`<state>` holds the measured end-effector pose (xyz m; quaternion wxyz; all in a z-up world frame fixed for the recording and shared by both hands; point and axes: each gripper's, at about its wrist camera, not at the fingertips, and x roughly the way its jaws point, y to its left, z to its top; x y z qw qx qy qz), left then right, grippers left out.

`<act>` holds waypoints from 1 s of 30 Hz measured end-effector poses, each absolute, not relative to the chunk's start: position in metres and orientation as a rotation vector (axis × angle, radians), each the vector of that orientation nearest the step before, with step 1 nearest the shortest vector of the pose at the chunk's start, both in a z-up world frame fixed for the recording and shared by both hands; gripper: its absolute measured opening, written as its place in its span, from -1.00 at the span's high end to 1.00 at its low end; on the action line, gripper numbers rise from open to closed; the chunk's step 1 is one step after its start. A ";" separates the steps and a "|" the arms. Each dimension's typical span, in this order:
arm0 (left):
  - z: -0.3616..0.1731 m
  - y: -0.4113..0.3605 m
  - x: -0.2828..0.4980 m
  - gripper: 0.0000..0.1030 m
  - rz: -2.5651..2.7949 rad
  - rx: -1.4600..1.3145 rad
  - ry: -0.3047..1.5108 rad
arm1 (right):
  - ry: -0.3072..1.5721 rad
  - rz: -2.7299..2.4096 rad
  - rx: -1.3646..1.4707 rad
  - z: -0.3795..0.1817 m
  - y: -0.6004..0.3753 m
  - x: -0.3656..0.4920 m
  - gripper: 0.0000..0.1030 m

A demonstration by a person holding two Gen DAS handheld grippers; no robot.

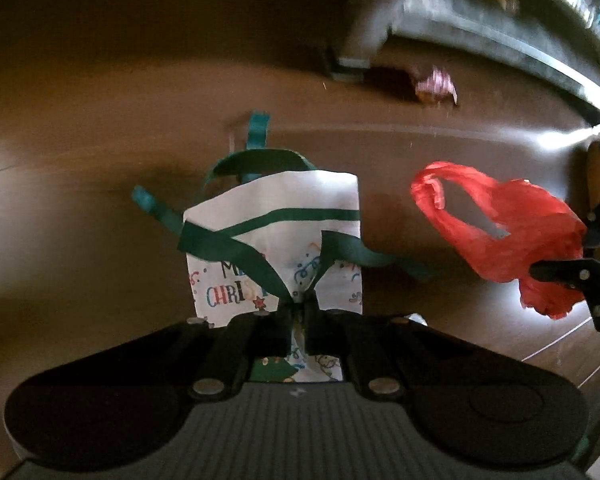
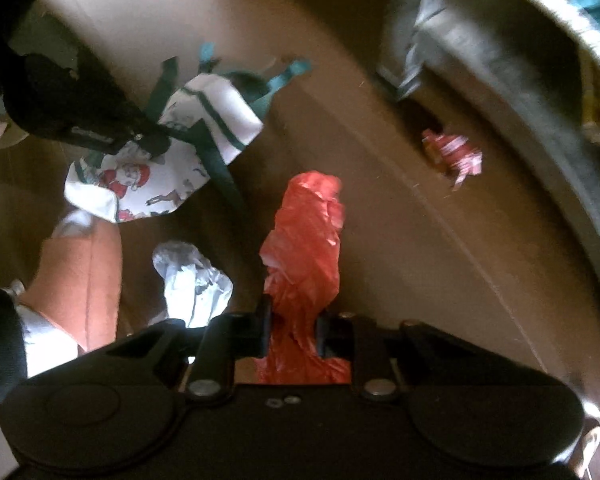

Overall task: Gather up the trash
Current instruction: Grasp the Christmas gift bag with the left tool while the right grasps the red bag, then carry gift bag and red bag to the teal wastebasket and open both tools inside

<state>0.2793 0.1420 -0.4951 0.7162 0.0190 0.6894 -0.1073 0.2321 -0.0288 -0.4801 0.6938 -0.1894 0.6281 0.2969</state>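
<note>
The left hand-held gripper point(image 1: 299, 316) is clamped on the green straps of a white Christmas tote bag point(image 1: 274, 240) above the brown floor point(image 1: 100, 120). At right, the right hand-held gripper point(image 1: 576, 258) pinches a red plastic bag point(image 1: 512, 220); a pink wrapper point(image 1: 436, 86) lies farther off.

1. A dark brown wooden floor point(image 1: 100, 100) fills both views, its plank seams faintly visible.
2. Grey furniture point(image 1: 440, 20), blurred, stands at the upper right.
3. Bright light glares on the floor at the right edge.

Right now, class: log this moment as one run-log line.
left gripper: shut on Christmas tote bag | right gripper: shut on red plastic bag | pink wrapper: on floor, uncollected
</note>
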 end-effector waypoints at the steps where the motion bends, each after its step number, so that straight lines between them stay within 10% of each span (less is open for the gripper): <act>1: -0.486 0.146 0.280 0.92 -0.229 0.032 1.514 | 1.387 0.660 -0.418 -0.471 -0.031 0.242 0.63; 30: -0.068 0.164 0.267 0.92 -0.080 -0.150 0.817 | 0.687 0.600 -0.283 -0.098 -0.100 0.181 0.66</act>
